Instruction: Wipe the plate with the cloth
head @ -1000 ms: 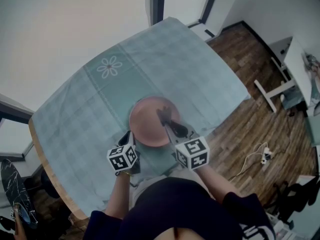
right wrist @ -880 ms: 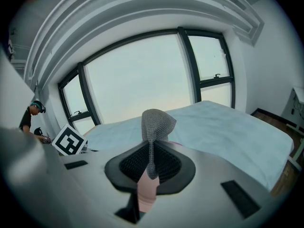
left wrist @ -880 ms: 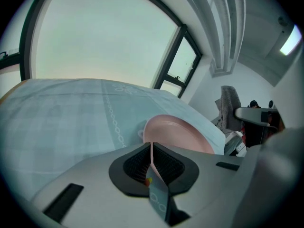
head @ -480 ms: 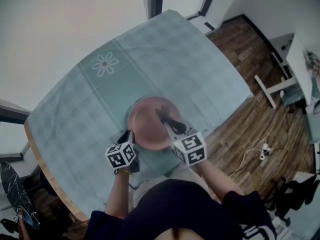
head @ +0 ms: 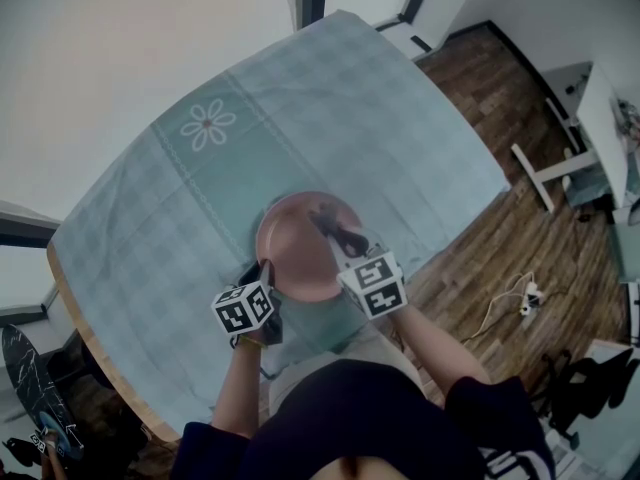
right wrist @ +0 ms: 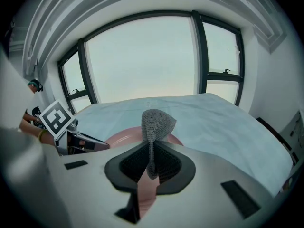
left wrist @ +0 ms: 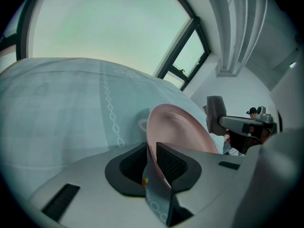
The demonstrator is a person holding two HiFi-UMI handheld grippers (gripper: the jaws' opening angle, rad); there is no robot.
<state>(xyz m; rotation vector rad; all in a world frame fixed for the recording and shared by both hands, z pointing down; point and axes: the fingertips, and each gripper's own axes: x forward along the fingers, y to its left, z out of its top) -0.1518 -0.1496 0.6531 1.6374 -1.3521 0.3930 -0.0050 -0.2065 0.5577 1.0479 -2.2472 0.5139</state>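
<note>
1. Left tongs (left wrist: 152, 158) stand partly spread and have just been opening. The rim of the pink plate (left wrist: 178, 129) runs between the ribbed pads, which no longer clamp it.
2. Right tongs (right wrist: 151, 160) are pressed together on a grey mesh cloth (right wrist: 156, 122), and a bunched tuft of it stands up past the tips.
3. In the head view the plate (head: 295, 258) lies on the desk (head: 430, 158), on a teal checked tablecloth (head: 300, 118), just ahead of the person. The left tongs (head: 266, 266) are at its near-left rim.
4. The right tongs (head: 345, 238) carry the cloth (head: 330, 223) over the plate's right part. Whether it touches the plate cannot be told.
5. Each marker cube (head: 243, 310) bears black-and-white square codes and no readable words.
6. A white daisy (head: 208, 125) is printed on the tablecloth.
</note>
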